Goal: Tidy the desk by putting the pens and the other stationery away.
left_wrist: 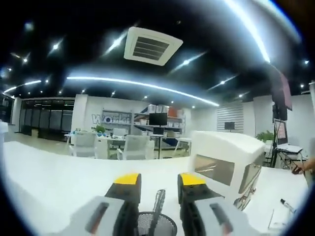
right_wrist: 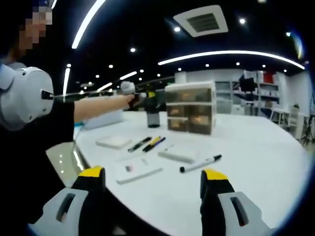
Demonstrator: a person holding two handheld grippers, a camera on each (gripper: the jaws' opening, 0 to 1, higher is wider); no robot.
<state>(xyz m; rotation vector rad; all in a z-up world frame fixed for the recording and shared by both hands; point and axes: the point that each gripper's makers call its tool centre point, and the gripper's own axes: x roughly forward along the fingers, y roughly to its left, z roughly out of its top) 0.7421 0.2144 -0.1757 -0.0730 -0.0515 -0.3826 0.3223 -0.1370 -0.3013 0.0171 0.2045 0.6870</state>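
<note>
My left gripper (left_wrist: 158, 179) hangs open just above a black mesh pen holder (left_wrist: 156, 225), with a thin item (left_wrist: 159, 199) standing up in the holder between the jaws, untouched. In the right gripper view, a person's outstretched arm holds that left gripper (right_wrist: 143, 100) over the same pen holder (right_wrist: 153, 116) at the far side of the white table. My right gripper (right_wrist: 152, 173) stands wide open at the near table edge, holding nothing. Ahead of it lie a black marker (right_wrist: 199, 163) and a few pens (right_wrist: 147, 143).
A white drawer unit (left_wrist: 226, 162) stands right of the holder, also seen as drawer unit (right_wrist: 191, 107). White pads (right_wrist: 114, 142) and a flat block (right_wrist: 178, 155) lie among the pens, with a card (right_wrist: 138, 172) nearer. Another marker (left_wrist: 288, 205) lies at the right.
</note>
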